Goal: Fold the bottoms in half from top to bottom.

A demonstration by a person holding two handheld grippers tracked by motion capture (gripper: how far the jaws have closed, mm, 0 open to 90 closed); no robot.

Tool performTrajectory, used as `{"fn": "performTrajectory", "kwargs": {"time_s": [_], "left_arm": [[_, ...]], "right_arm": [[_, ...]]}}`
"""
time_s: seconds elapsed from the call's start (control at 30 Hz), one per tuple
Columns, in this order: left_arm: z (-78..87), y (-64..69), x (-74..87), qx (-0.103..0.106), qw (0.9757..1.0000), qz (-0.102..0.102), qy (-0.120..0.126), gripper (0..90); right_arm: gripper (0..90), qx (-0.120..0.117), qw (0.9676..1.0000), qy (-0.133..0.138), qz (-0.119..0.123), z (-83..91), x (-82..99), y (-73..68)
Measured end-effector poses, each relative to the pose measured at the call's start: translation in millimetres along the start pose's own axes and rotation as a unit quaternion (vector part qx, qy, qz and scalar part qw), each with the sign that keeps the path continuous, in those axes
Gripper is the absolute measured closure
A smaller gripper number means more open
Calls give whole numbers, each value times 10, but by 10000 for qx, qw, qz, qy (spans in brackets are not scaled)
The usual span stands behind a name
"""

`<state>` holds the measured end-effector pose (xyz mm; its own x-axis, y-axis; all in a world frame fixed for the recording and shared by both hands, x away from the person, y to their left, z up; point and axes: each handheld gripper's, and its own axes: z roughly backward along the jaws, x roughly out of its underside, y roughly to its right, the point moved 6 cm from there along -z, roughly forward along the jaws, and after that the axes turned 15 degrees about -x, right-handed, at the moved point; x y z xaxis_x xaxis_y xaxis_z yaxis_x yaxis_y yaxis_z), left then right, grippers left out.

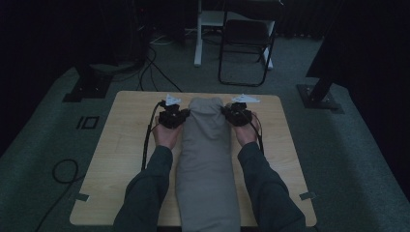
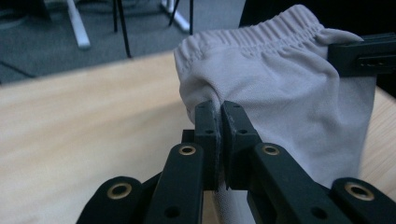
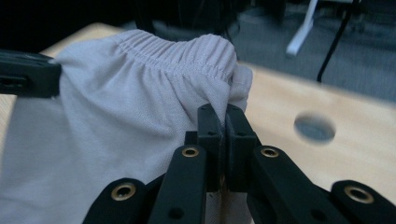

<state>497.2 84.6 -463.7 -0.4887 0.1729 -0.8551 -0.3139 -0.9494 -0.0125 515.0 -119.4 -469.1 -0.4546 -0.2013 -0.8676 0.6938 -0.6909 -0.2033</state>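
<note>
Gripping item: one pair of pale grey trousers point(image 1: 205, 154), folded lengthwise, lying down the middle of the wooden table point(image 1: 121, 159) with the elastic waistband at the far end and the legs running off the near edge.

Left gripper point(image 1: 180, 116): jaws pressed together on a pinch of cloth at the waistband's left corner; the fold is visible between the pads point(image 2: 215, 122) in the left gripper view.

Right gripper point(image 1: 230, 114): likewise clamped on the right corner, just below the gathered elastic point(image 3: 187, 58).

Risks, as judged: each bite takes only a thin edge of fabric, so a quick lift or the weight of the hanging legs could drag it free on one side, leaving the garment dangling askew. Uneven pull between the hands would twist the waistband. The trailing legs may catch on the near table edge.

Surroundings: folding chair point(image 1: 246, 43) and white desk leg point(image 1: 198, 38) beyond the table, well apart; cables point(image 1: 154, 72) on the carpet; a round hole point(image 3: 314, 127) in the tabletop beside the right corner. Nothing stands on the table to obstruct.
</note>
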Motion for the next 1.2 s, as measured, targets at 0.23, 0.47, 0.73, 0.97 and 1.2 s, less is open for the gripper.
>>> {"fn": "performTrajectory", "kwargs": {"time_s": [0.23,0.47,0.73,0.97,1.2], "left_arm": [[173,47,124,156,9998,-150,-33,856],[417,164,519,432,9982,-364,-197,855],[651,448,1194,778,9927,-513,-767,853],[715,647,1734,882,9823,-898,-1388,842],[668,661,1836,744,9824,-1088,-1322,844]], "right_arm": [[880,-308,9994,54,164,166,-28,-155],[878,-714,9970,-219,183,337,380,-322],[877,-891,9930,-747,189,460,1019,-552],[874,-1068,9853,-1332,21,507,1536,-724],[869,-987,9792,-1767,144,426,1759,-773]]}}
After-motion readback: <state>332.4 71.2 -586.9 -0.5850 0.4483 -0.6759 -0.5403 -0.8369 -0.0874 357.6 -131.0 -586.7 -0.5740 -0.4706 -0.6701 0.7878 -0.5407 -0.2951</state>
